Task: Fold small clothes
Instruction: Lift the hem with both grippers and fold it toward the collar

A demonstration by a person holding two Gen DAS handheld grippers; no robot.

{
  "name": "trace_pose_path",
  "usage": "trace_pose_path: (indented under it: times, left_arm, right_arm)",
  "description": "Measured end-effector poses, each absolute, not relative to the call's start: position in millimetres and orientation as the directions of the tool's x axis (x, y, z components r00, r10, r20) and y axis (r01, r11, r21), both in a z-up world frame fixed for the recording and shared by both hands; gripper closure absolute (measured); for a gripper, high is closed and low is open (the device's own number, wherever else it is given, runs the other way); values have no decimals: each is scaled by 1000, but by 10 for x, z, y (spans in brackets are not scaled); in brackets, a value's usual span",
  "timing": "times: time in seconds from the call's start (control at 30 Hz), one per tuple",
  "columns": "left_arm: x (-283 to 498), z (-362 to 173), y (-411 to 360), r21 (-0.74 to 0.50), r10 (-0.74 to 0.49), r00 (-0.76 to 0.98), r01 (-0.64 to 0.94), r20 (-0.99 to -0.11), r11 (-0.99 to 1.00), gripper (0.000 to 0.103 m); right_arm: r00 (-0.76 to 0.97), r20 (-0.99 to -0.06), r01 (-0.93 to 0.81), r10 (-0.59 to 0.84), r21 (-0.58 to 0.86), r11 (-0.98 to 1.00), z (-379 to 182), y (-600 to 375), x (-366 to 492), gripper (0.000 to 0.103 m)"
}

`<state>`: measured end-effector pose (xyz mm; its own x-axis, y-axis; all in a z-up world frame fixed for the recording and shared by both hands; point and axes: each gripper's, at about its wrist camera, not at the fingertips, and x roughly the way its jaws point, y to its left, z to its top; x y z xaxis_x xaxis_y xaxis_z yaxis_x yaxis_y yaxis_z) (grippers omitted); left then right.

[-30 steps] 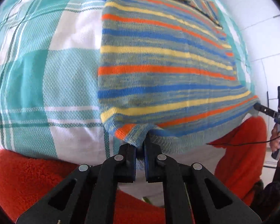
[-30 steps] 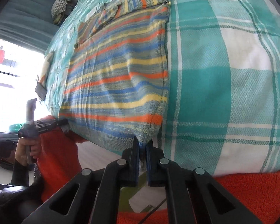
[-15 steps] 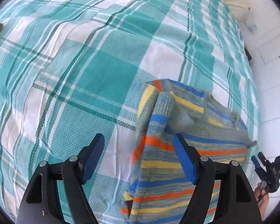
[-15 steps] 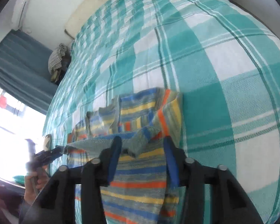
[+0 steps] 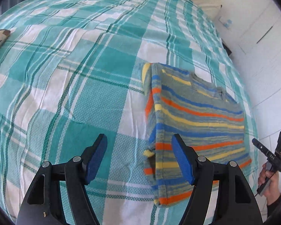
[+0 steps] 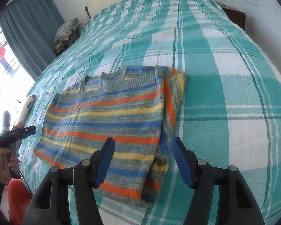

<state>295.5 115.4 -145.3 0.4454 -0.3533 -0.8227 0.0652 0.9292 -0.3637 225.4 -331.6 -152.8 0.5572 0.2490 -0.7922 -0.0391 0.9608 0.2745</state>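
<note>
The striped knit sweater (image 6: 110, 116) is laid folded in half on the plaid bedspread (image 6: 224, 97), near the bed's foot edge, hem brought up toward the neckline. The left gripper (image 5: 139, 161) and right gripper (image 6: 143, 161) are held above it, jaws just opened and nothing clasped. This fold is judged complete; a crosswise fold is likely called for next. Ample bare bedspread is left toward the headboard and both sides.

Ribbed knit sweater (image 6: 106, 116) on matt woven cloth bedspread (image 6: 224, 86), seemingly cotton.
</note>
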Motion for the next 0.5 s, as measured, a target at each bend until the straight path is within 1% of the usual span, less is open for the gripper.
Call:
trace_pose_path:
  times: [0.1,0.17,0.23,0.3,0.37,0.5]
  left_arm:
    - [3328,-1309,934,-342,-380,422,167,-823,925,39]
    - [3602,-1297,839,-323,-367,398,175,-841,930,54]
    - [3860,-1346,798,-319,-353,376,151,-857,936,62]
    - [4051,-1440,783,-307,-329,356,121,-875,944,66]
    - [4175,-1551,761,-288,-306,326,103,-894,952,74]
    - [4244,-1631,659,-247,-278,306,135,-911,960,77]
  right_arm:
    - [577,-777,-18,253,297,955,-1423,-3389,2457,39]
    - [579,-771,3,267,330,944,-1328,-3467,2646,39]
    - [579,-767,31,276,359,933,-1247,-3557,2855,39]
    - [568,-768,52,296,392,918,-1199,-3628,3055,39]
    - [555,-771,54,312,408,912,-1173,-3653,3203,39]
    - [510,-793,16,332,395,919,-1181,-3563,3407,40]
